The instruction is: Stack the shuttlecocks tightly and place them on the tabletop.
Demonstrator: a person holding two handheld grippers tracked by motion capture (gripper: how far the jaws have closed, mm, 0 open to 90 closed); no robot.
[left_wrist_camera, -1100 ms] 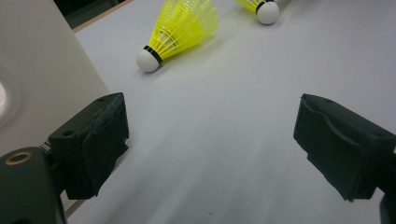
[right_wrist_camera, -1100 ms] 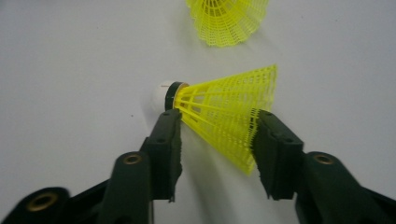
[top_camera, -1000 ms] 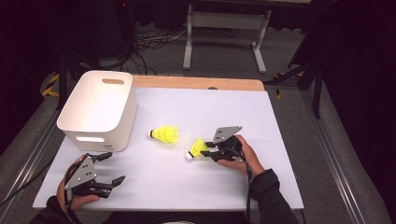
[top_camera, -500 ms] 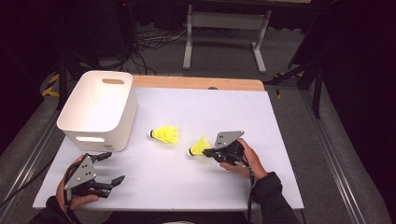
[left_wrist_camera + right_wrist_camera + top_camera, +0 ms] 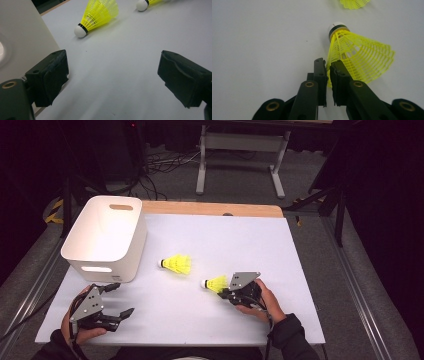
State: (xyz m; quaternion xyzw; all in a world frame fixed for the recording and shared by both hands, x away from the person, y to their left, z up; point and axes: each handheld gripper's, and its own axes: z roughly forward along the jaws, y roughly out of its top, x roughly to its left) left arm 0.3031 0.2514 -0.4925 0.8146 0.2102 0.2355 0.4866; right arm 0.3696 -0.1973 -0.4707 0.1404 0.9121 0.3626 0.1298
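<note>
Right gripper (image 5: 328, 75): jaws pinched on skirt edge of yellow shuttlecock (image 5: 359, 56), cork pointing away, low over white table (image 5: 260, 240). Left gripper (image 5: 112, 75): jaws wide apart, nothing between, beside white bin (image 5: 107, 237). Second shuttlecock (image 5: 176, 264): lying on table between bin and right gripper.

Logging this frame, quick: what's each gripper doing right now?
Left gripper: open, holding nothing.
Right gripper: closed on the skirt edge of a shuttlecock.
</note>
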